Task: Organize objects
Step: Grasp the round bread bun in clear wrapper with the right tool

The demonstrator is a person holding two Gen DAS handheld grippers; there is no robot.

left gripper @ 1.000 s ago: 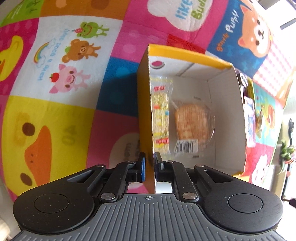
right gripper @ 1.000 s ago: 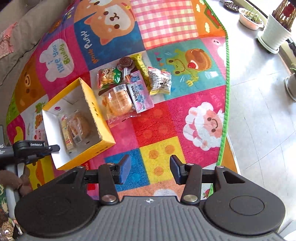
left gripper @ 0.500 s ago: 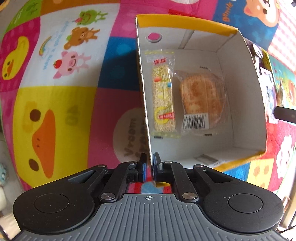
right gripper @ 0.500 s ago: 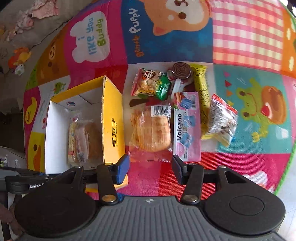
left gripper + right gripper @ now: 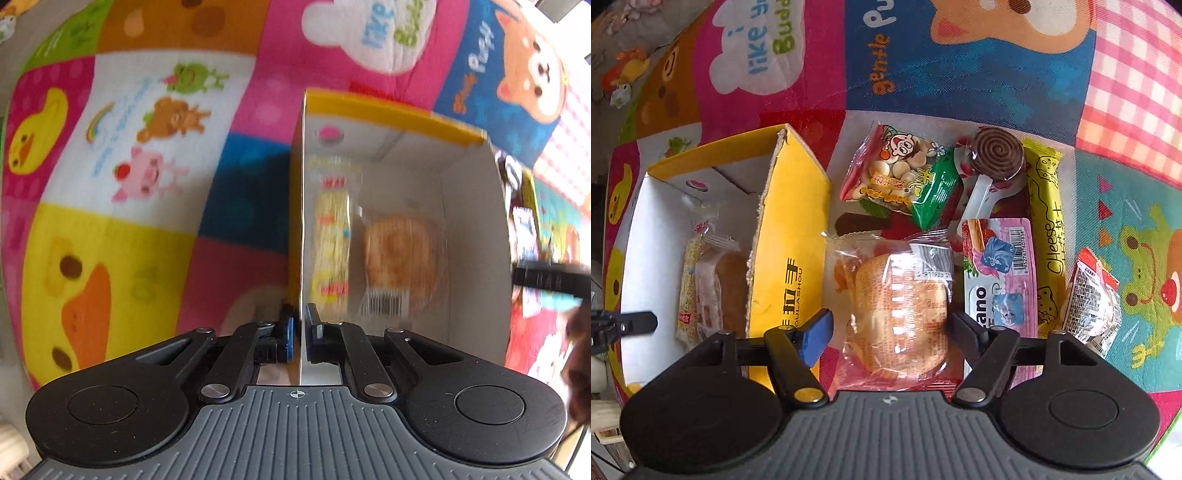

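A colourful play mat (image 5: 979,70) carries a yellow box (image 5: 790,236) and, beside it, snack packets (image 5: 905,177).

There was one yellow box (image 5: 790,236) with two snack packets (image 5: 369,254) inside. Six packets (image 5: 901,310) lay beside it (all on one play mat (image 5: 960,74)).

Floor covered by a bright patchwork cartoon play mat (image 5: 960,66): pink, blue, yellow, white squares with duck, frog, bear, pig and puppy prints, plus a pink-and-white checked square (image 5: 1126,85) on the far right. Grey floor strip (image 5: 624,33) past the mat's top-left edge with a small orange plush toy (image 5: 626,68) lying on it. Even daylight; left view is motion-blurred.
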